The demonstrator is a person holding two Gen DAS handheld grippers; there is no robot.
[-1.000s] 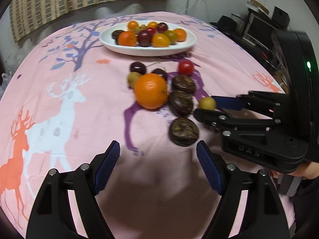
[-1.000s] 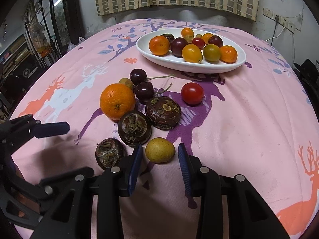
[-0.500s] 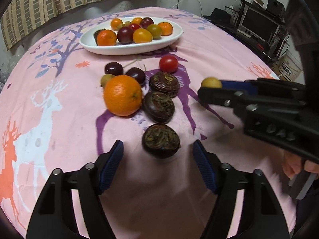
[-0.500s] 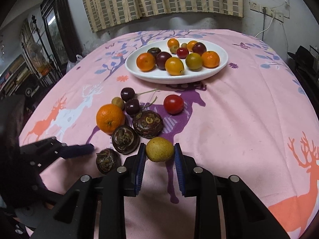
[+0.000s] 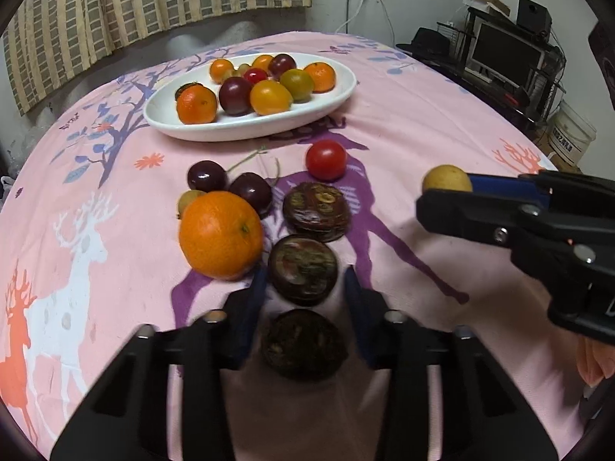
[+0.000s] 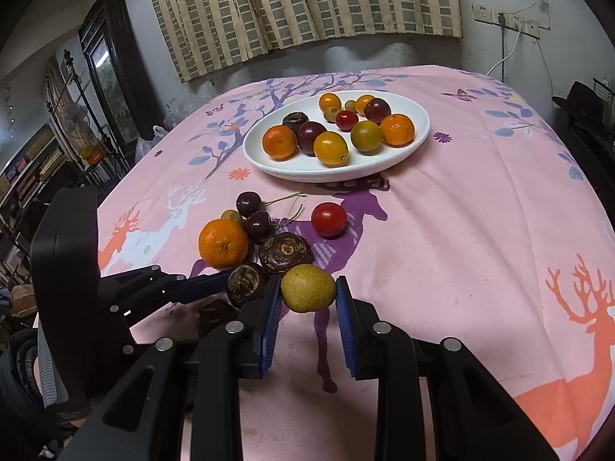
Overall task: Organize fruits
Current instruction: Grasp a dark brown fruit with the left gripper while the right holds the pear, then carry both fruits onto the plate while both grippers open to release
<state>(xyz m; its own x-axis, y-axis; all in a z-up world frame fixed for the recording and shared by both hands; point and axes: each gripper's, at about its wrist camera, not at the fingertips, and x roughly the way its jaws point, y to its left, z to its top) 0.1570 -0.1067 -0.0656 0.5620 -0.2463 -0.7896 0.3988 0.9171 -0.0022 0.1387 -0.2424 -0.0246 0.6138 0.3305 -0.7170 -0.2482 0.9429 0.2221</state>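
Note:
My right gripper (image 6: 307, 307) is shut on a small yellow fruit (image 6: 307, 288) and holds it above the pink tablecloth; it also shows in the left wrist view (image 5: 447, 179). My left gripper (image 5: 303, 292) is open, its jaws on either side of the nearest dark brown fruit (image 5: 303, 344), which lies on the cloth. Two more dark brown fruits (image 5: 303, 264) (image 5: 317, 211), an orange (image 5: 221, 234), two cherries (image 5: 250, 192), a small green fruit (image 5: 189, 199) and a red tomato (image 5: 326, 159) lie loose. A white oval plate (image 5: 246, 126) at the back holds several fruits.
The table's right edge drops off toward a desk with a monitor (image 5: 503, 53) and a white bucket (image 5: 570, 136). A curtain (image 6: 300, 11) hangs behind the table. Shelves (image 6: 34, 161) stand to the left.
My right gripper has lifted the yellow fruit off the cloth and risen. My left gripper has moved forward and narrowed around the nearest dark brown fruit.

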